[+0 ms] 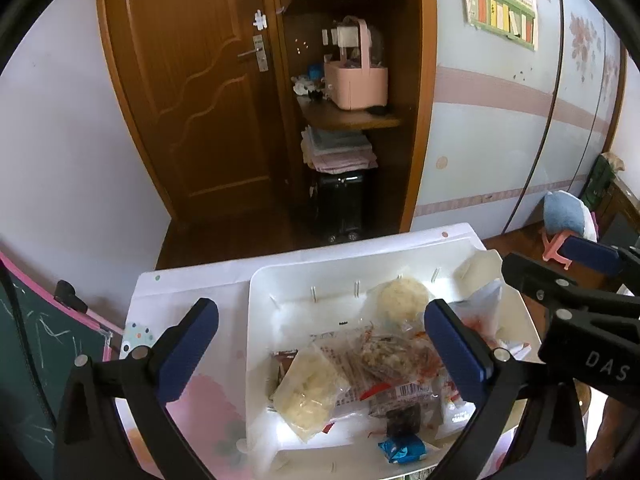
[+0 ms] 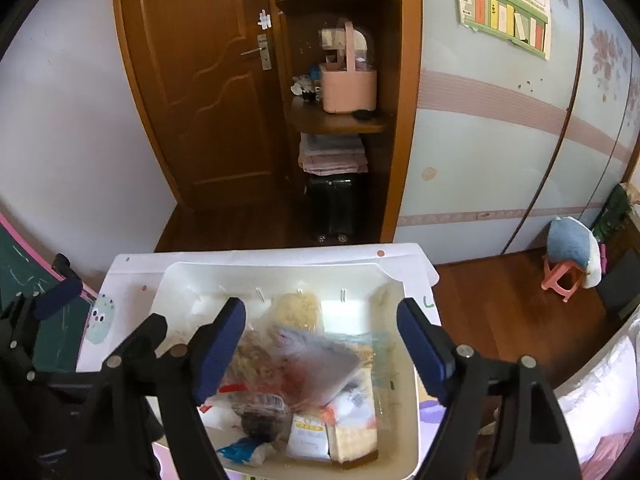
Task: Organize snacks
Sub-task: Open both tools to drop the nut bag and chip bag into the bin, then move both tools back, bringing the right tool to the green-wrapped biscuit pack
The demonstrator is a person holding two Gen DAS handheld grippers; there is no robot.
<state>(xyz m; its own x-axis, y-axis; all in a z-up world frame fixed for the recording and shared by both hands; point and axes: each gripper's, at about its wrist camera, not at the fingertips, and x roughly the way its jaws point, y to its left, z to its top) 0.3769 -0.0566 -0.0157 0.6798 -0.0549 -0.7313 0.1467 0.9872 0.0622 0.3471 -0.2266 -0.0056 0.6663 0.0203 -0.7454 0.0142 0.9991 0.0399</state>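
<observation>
A white plastic bin (image 1: 264, 280) (image 2: 408, 440) sits on a small white table and holds several wrapped snacks. Among them are a clear bag of pale biscuits (image 1: 306, 392), a round rice cake (image 1: 402, 296) (image 2: 298, 308), a dark brownie pack (image 1: 404, 420), a small blue packet (image 1: 402, 452) (image 2: 240, 450) and a clear flat bag (image 2: 316, 360). My left gripper (image 1: 320, 354) is open above the bin's left half, empty. My right gripper (image 2: 322, 354) is open above the bin's middle, empty; it also shows in the left wrist view (image 1: 560, 276).
The table (image 1: 192, 280) has a patterned cloth. A green chalkboard with pink frame (image 1: 36, 344) stands left. Behind are a wooden door (image 1: 200, 80), shelves with a pink basket (image 1: 356, 80), a black suitcase (image 1: 340, 208), and a pink stool with a blue cushion (image 2: 568, 256) at right.
</observation>
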